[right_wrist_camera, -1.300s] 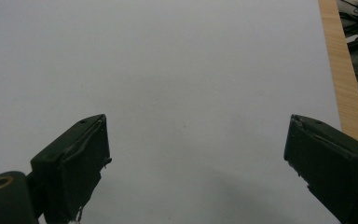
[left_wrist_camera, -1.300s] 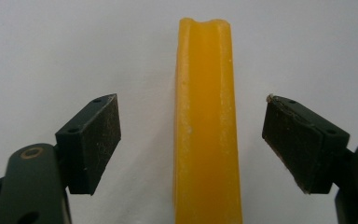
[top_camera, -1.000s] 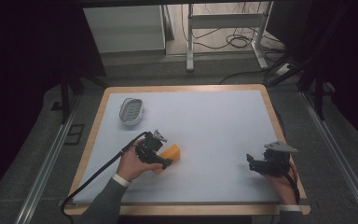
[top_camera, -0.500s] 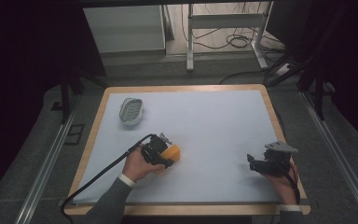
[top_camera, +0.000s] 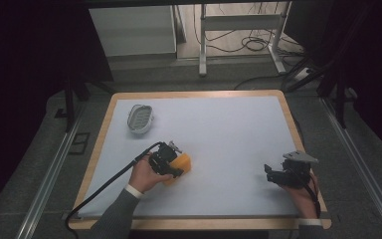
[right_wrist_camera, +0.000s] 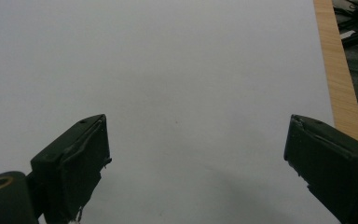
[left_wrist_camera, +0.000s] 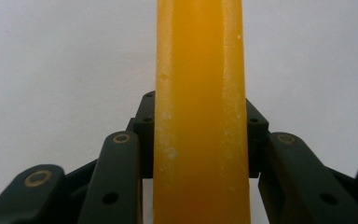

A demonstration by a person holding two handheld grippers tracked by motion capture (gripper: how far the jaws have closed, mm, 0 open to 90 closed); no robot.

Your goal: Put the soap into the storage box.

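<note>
**Left claw clamping the orange block near the counter's front-left**

The left claw (top_camera: 171, 167) is gripping an orange block (left_wrist_camera: 200, 112), its jaws having just been closing until they are pressing on the block's two flat sides. In the left gripper view the block is running straight up the middle between the black jaws, standing on edge and reaching well past the tips, so the hold looks centred and square rather than caught by a corner. That even bite is probably what will be keeping the block from twisting once it is being lifted or carried.

In the high view the orange block (top_camera: 178, 164) is sitting on the near left part of the white counter (top_camera: 229, 129), poking out to the right of the claw, with the person's left hand (top_camera: 144, 175) wrapping the gripper body from behind and the cable trailing off toward the near left edge.

Farther out, a small oval grey dish (top_camera: 140, 118) is lying toward the far left, well apart from the block; it looks like a likely place for the block to go, though that is only a guess.

Over on the near right, the right claw (top_camera: 273, 174) is waiting with its jaws spread wide and nothing between them, facing bare counter, seemingly being kept out of the way.
</note>
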